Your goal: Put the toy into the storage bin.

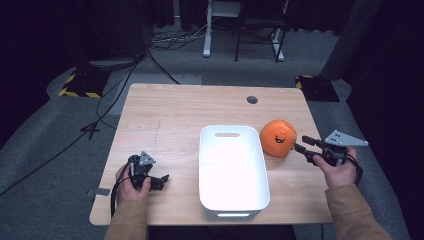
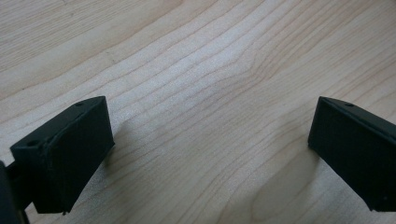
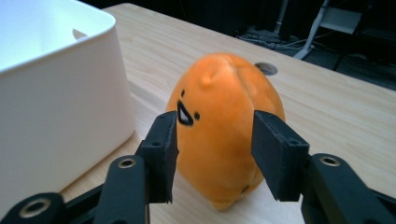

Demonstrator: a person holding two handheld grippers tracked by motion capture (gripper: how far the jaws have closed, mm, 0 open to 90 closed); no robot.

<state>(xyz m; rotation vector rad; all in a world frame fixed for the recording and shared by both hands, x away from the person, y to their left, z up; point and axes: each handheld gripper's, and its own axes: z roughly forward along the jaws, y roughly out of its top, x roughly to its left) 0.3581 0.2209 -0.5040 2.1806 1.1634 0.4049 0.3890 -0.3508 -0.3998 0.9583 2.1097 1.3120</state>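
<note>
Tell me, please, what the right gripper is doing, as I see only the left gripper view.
Observer: The right gripper points at an orange plush toy with a drawn face, one jaw on either side of its near end.
Operator: Is it gripping the toy?
Observer: I cannot tell whether the pads press on it; the toy's base looks close to the table.
Operator: What stands beside it?
Observer: A white bin, empty, just left of the toy in the high view.
</note>
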